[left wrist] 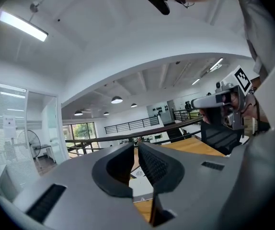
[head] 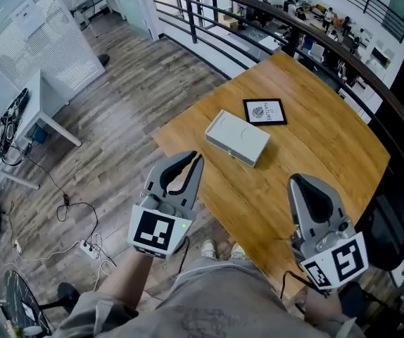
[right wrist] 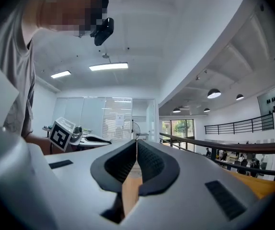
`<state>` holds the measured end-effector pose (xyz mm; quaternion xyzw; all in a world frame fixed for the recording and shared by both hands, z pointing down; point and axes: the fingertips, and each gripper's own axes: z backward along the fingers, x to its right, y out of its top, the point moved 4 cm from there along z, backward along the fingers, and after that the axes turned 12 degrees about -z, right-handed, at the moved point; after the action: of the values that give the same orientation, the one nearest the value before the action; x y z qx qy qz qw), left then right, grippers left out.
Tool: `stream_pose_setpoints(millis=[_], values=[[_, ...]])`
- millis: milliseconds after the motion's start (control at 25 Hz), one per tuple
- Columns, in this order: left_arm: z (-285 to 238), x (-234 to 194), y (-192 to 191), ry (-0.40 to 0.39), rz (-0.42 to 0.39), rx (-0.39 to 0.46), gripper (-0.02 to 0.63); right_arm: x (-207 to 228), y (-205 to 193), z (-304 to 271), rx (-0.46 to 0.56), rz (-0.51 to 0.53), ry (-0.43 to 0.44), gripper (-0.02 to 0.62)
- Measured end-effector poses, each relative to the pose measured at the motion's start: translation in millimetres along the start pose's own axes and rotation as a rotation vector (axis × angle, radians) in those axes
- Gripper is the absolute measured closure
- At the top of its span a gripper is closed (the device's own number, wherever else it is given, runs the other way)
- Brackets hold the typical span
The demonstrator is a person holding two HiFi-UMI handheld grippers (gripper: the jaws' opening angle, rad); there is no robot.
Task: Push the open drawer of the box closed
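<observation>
A white flat box [head: 237, 138] lies on the round wooden table [head: 314, 153]; from the head view I cannot make out a drawer standing out of it. My left gripper [head: 196, 158] hovers off the table's near-left edge, short of the box, with its jaws nearly together and nothing between them. Through those jaws a strip of the box [left wrist: 140, 189] shows in the left gripper view. My right gripper [head: 297, 181] hangs over the table's near right part, shut and empty; its tips [right wrist: 136, 141] meet in the right gripper view.
A black-framed picture [head: 264, 111] lies just behind the box. A dark railing [head: 343, 55] curves round the far side of the table. A black chair [head: 392, 217] stands at the right. Cables and a power strip [head: 88, 248] lie on the wooden floor at the left.
</observation>
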<state>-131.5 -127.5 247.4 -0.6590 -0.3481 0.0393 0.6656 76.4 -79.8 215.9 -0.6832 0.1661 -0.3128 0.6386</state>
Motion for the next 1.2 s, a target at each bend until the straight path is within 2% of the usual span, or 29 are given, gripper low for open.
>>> stream_pose_setpoints(millis=[120, 240, 440, 840, 1200], values=[[13.9, 1.0, 10.1, 0.023, 0.007, 0.031, 0.566, -6.2, 4.6, 4.3, 0.021, 0.009, 0.0, 0.563], [24.6, 5.1, 16.2, 0.036, -0.044, 0.041, 0.566, -12.6, 5.7, 7.5, 0.03, 0.012, 0.019, 0.563], [33.2, 15.5, 13.4, 0.012, -0.133, 0.029, 0.566, -21.0, -5.3, 8.5, -0.021, 0.048, 0.056, 0.563], [42.5, 15.4, -4.2, 0.019, -0.077, 0.007, 0.566, -21.2, -23.9, 6.0, -0.08, 0.06, 0.038, 0.563], [37.0, 13.9, 1.7, 0.023, -0.035, 0.018, 0.577, -13.1, -25.0, 5.5, -0.082, 0.066, 0.023, 0.563]])
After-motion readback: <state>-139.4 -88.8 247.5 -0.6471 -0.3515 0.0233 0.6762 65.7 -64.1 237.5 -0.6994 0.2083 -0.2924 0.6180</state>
